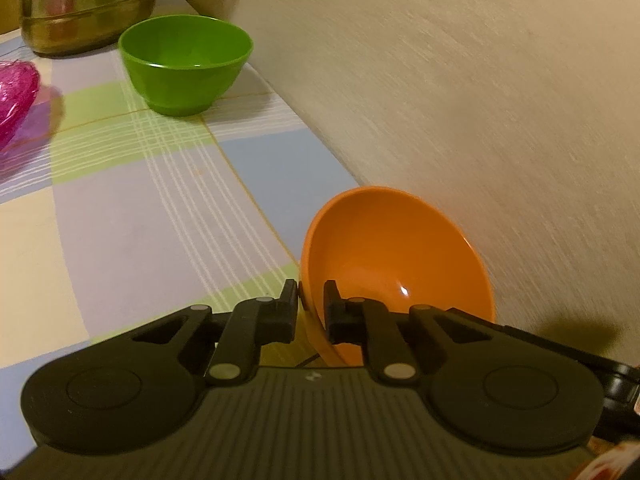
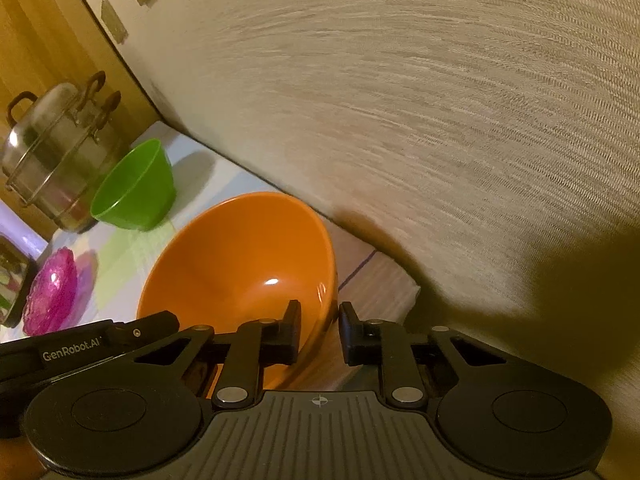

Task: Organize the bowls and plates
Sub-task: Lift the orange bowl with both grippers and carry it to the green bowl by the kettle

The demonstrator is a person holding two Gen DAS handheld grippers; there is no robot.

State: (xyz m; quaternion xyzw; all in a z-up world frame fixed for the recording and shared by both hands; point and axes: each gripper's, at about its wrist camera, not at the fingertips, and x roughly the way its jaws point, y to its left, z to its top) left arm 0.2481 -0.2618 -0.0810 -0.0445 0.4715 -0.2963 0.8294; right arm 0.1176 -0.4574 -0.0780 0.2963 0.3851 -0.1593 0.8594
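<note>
I have a glossy orange plastic bowl (image 1: 396, 256) pinched from two sides: my left jaws (image 1: 311, 312) are clamped on its near-left rim, one finger outside the wall and one inside, and my right jaws (image 2: 320, 330) straddle the rim on the opposite side, narrowed around the wall and, as far as I can judge, pressing it. No earlier view is there for me to say more of how they got so. The bowl sits tilted at the edge of the checked pastel cloth that covers the worktop (image 1: 132, 216), close against the textured beige wall (image 1: 480, 100), at about 1 o'clock from my left jaws. Further off, at roughly 11 o'clock in the left view, a small green plastic bowl (image 1: 186, 64) stands upright and alone; beyond it, at about 10 o'clock, is a steel lidded steamer pot (image 1: 84, 8), and at 9 o'clock a pink translucent glass dish (image 1: 18, 100) lies near the frame edge. Nothing is stacked or grouped yet, so I judge the task barely begun: the orange bowl is only just gripped, and it, the green bowl and the pink dish are all left to be sorted.
</note>
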